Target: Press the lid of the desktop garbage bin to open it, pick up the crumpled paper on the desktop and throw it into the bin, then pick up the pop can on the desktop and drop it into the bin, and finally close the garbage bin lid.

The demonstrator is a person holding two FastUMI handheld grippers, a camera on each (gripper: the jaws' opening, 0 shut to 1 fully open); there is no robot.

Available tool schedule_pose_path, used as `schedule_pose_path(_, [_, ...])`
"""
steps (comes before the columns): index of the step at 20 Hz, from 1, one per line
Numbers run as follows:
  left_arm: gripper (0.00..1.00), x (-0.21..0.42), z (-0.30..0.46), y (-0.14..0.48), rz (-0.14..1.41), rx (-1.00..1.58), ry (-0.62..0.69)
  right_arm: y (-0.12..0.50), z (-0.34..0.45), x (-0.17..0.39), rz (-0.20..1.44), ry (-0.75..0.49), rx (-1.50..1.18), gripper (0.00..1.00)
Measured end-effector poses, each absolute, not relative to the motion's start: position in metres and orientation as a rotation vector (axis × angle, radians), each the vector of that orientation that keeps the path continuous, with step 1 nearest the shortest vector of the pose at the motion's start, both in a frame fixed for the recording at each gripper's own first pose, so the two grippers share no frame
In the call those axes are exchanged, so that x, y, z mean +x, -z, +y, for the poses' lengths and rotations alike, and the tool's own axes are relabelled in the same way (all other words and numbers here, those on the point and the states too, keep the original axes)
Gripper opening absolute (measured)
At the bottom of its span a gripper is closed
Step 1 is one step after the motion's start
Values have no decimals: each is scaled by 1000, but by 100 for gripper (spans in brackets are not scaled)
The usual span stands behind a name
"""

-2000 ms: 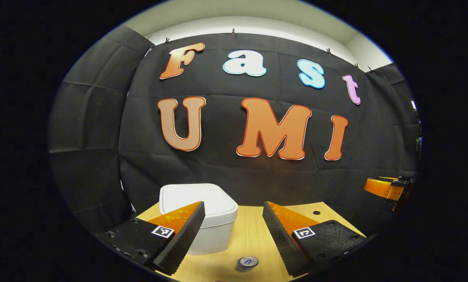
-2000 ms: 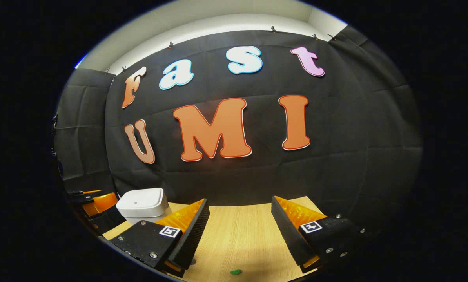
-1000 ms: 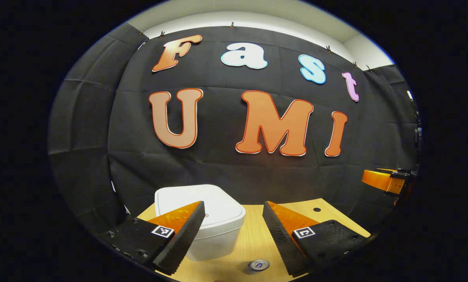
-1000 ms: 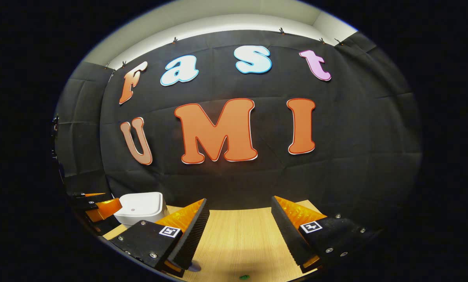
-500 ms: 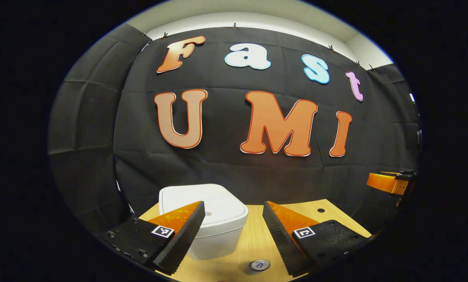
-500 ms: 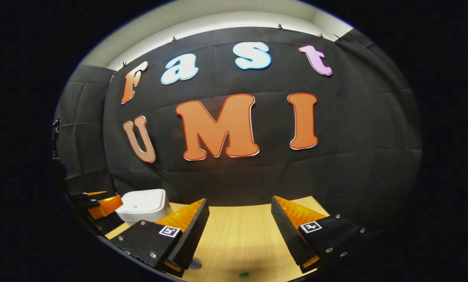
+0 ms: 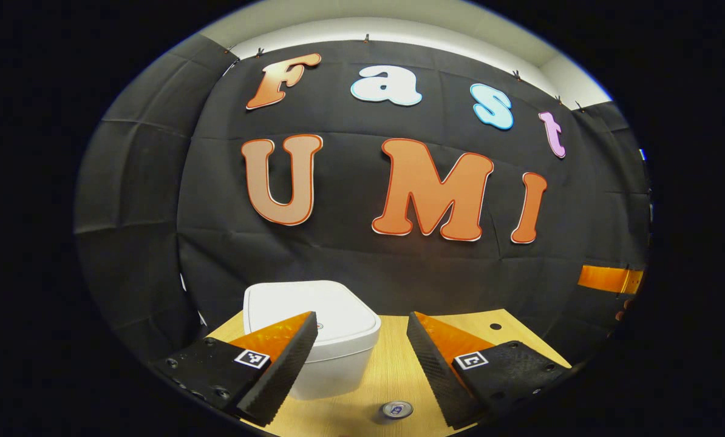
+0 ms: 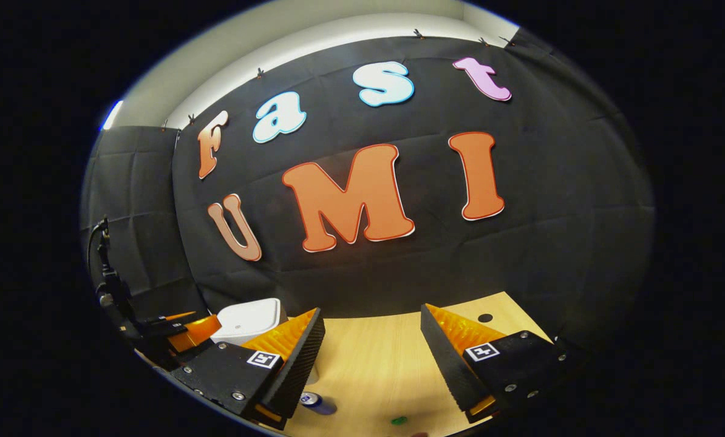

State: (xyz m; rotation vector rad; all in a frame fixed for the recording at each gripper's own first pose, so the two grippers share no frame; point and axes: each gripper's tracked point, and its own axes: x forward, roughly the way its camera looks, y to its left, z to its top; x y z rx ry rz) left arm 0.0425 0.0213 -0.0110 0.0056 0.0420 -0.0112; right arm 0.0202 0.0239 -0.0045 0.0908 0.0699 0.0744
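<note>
Where view ends, pop can (image 8: 317, 402) half cut off.

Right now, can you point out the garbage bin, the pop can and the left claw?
garbage bin (image 7: 332, 309): left gripper view, on the closed white lid's top.
pop can (image 7: 397, 409): left gripper view, on the can's top end.
left claw (image 7: 360, 337): left gripper view, midway between its two fingertips, which stand apart.

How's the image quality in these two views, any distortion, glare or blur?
Left gripper view: strong fisheye bending of the wall, sharp focus, the white bin evenly lit with no glare. Right gripper view: the same curving, tilted; the can sits dim and small near the bottom.
</note>
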Motion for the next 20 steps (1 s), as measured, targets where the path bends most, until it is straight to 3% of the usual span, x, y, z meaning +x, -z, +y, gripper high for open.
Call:
schedule_pose_path(12, [94,50,39,23,63,22,-21,34,21,24,153,-38,-2,95])
schedule_pose_path(19, [94,67,74,-13,-3,33,-81,33,23,28,153,-32,14,95])
schedule_pose_path(20, [84,70,74,-12,5,33,-73,33,23,28,151,-30,11,95])
